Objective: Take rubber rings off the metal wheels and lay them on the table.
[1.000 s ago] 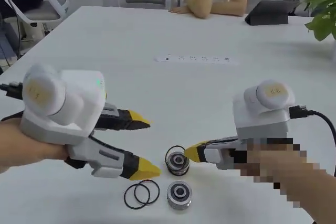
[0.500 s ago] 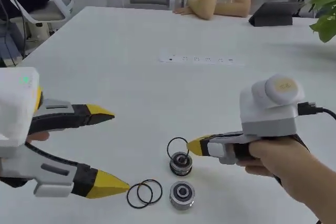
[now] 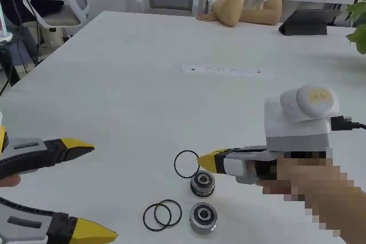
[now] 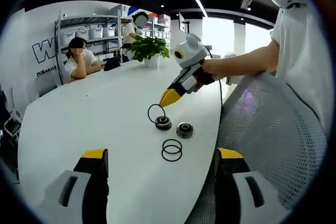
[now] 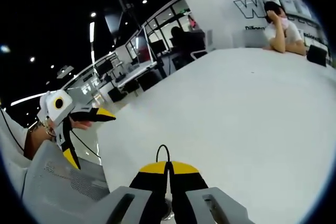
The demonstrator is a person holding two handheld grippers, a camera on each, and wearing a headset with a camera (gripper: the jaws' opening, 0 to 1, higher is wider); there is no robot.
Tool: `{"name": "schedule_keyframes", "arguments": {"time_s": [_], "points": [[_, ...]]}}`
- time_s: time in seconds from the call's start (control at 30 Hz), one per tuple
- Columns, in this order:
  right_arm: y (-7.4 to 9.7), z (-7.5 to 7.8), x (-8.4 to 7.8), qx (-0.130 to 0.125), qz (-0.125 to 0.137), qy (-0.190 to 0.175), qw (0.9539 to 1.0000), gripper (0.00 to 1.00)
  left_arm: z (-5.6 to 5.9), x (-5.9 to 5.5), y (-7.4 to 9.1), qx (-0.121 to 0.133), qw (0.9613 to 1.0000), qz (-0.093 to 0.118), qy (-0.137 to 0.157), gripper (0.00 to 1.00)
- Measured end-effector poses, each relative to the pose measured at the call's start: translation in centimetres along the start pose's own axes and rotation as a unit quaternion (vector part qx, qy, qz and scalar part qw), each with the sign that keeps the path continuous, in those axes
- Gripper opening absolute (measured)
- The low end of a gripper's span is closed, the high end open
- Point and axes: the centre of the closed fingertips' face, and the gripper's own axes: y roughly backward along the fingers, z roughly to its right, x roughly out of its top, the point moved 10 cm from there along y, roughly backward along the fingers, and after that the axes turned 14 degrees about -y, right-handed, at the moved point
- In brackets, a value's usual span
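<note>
White table; right tool level, pinching rubber ring; left tool gaping.

Left gripper has withdrawn from beside the wheels toward the near left table edge, jaws spread wider than 1.0 s ago. Rubber ring, pinched at the right gripper tips, has lifted off the rear wheel; it now hangs clear, up-left of it.
</note>
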Motion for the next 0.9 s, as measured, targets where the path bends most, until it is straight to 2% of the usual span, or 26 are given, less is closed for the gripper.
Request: {"name": "schedule_keyframes", "arguments": {"time_s": [0.37, 0.7, 0.9], "points": [[-0.9, -1.3, -0.6, 0.036, -0.014, -0.007, 0.9992, 0.0, 1.5, -1.4, -0.1, 0.0, 0.9994, -0.007, 0.034, 0.85], [-2.3, -2.3, -2.4, 0.054, -0.066, 0.005, 0.9964, 0.0, 2.0, -1.4, -0.3, 0.005, 0.9988, -0.002, 0.049, 0.91], [-3.0, -2.2, -3.3, 0.045, -0.091, 0.015, 0.9947, 0.0, 2.4, -1.4, -0.5, -0.003, 0.9984, 0.005, 0.055, 0.96]]}}
